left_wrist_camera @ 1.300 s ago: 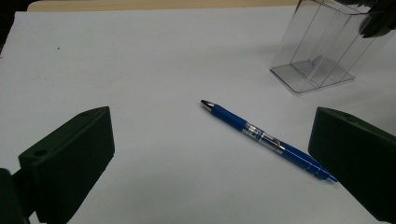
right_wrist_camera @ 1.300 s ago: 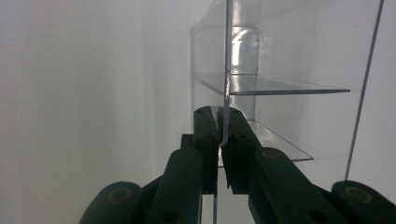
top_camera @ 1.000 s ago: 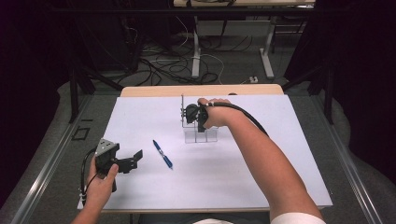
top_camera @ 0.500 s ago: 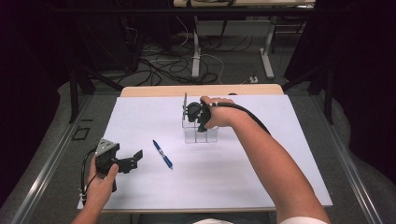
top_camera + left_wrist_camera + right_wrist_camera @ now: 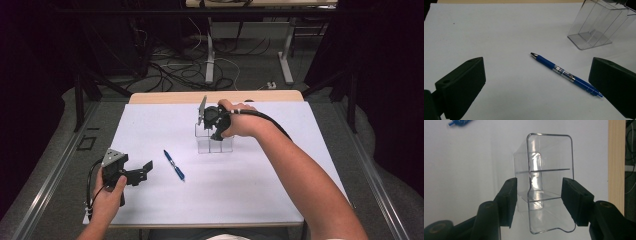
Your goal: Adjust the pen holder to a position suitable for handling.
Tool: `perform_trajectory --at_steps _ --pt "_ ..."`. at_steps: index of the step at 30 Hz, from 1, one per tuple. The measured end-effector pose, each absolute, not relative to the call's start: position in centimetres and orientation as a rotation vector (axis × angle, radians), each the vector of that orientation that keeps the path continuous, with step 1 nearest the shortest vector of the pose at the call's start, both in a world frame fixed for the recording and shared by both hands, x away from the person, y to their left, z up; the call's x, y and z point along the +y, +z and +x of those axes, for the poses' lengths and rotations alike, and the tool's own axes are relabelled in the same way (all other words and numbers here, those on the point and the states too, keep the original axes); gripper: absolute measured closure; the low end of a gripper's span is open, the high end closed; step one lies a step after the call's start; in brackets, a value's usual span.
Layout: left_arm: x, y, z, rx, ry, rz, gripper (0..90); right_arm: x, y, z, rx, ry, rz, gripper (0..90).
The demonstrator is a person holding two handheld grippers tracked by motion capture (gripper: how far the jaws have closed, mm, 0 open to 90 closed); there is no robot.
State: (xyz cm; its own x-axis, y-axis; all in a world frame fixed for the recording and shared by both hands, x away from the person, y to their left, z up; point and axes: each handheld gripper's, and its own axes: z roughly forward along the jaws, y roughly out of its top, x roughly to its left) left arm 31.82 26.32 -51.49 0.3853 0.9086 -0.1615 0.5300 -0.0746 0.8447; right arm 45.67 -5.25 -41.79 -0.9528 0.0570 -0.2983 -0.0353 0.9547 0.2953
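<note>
So the right tongs (image 5: pixel 212 121) sit up at the far middle of the white-covered worktop (image 5: pixel 260 190), hovering right over a clear plastic organizer box with dividers (image 5: pixel 214 141). In the right gripper view the jaws are spread apart on either side of the box's walls, though whether the pads actually touch the plastic is hard to tell. The left tongs (image 5: pixel 142 172) hang near the left front corner, jaws wide apart and holding nothing. A blue click pen with a clear middle section (image 5: pixel 174 165) lies flat on the worktop between the two, tip pointing toward the far side.
</note>
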Motion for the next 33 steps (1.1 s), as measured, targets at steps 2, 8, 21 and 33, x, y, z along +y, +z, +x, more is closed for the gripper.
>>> perform_trajectory --at_steps 2,8,21,33 --pt "26.3 -51.5 31.8 1.268 0.524 1.735 1.2 -5.6 -41.7 45.2 2.792 0.463 0.063 43.4" --pt "26.2 -51.5 31.8 1.263 0.528 1.733 1.2 -7.0 -41.4 44.2 2.749 0.537 0.167 40.2" --pt "26.2 -51.5 31.8 1.274 0.519 1.722 1.1 -9.4 -39.9 42.3 2.717 0.593 0.357 31.6" --pt "26.4 -51.6 31.8 1.287 0.474 1.699 1.1 -11.2 -39.7 39.6 2.609 0.724 0.453 19.1"
